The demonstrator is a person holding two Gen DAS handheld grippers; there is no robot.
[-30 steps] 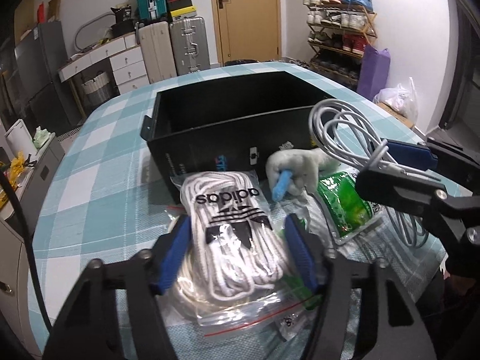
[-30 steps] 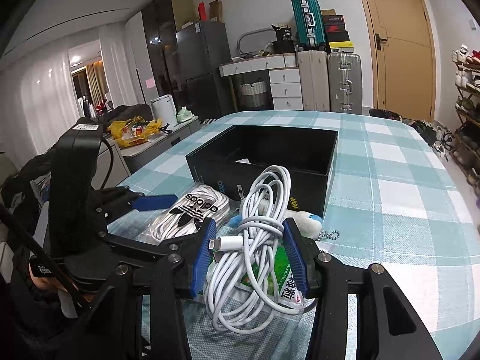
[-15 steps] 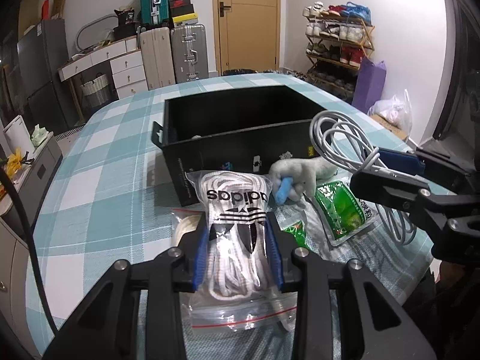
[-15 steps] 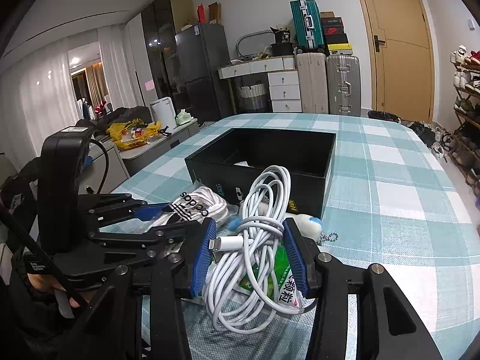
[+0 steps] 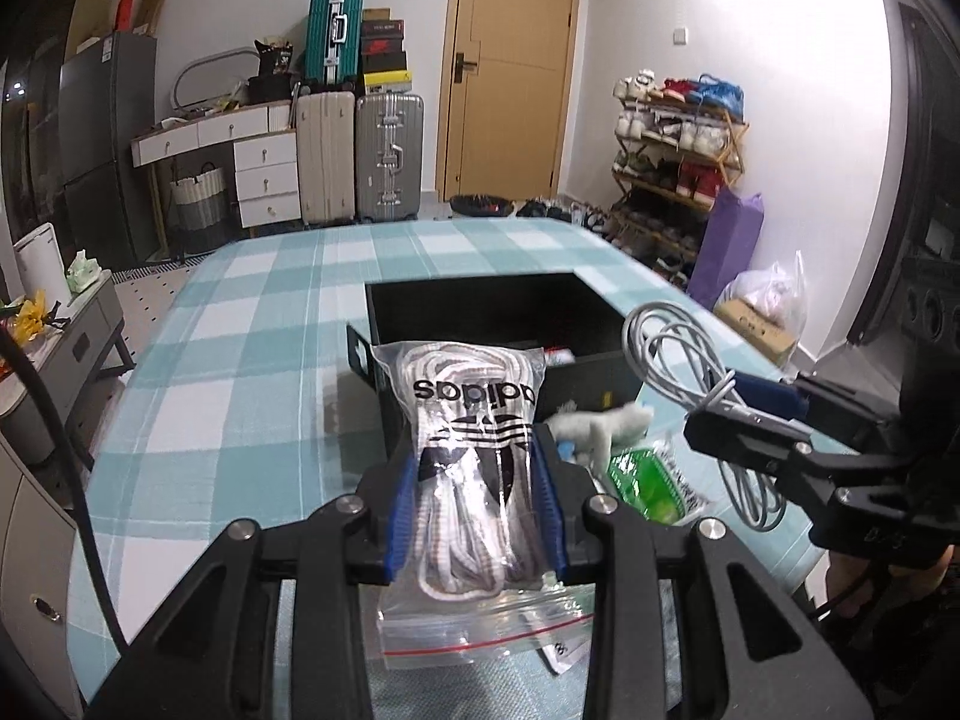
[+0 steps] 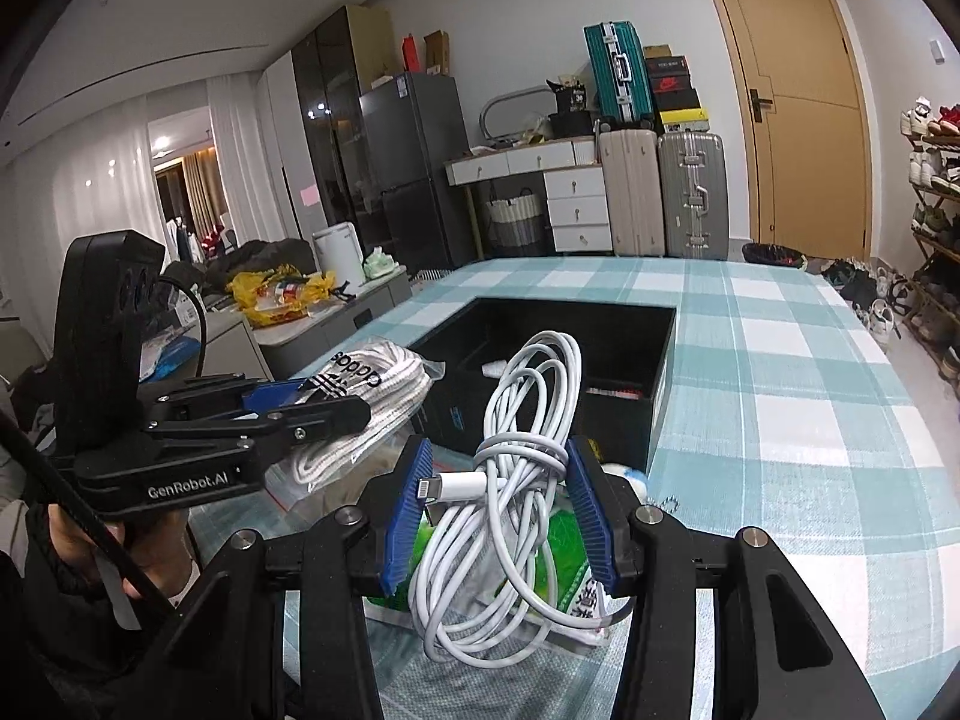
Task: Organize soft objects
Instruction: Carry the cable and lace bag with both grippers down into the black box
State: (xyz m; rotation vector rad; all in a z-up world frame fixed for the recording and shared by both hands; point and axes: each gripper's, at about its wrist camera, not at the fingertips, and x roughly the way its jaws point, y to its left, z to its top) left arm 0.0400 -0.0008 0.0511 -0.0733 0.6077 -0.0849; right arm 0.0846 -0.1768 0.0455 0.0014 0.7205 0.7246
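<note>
left gripper (image 5: 477, 516) clenches a bagged rope (image 5: 474, 450), right gripper (image 6: 495, 516) a coiled white cable (image 6: 516, 480), both short of the black box (image 6: 660, 372); a plush toy (image 5: 600, 426) and green packet (image 5: 651, 480) remain at the table's near edge.

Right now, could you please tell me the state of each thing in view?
Left gripper: shut on the bag of laces, lifted.
Right gripper: shut on the white cable, coiled.
Black box: open-topped, on the table.
Green packet: lying flat.
</note>
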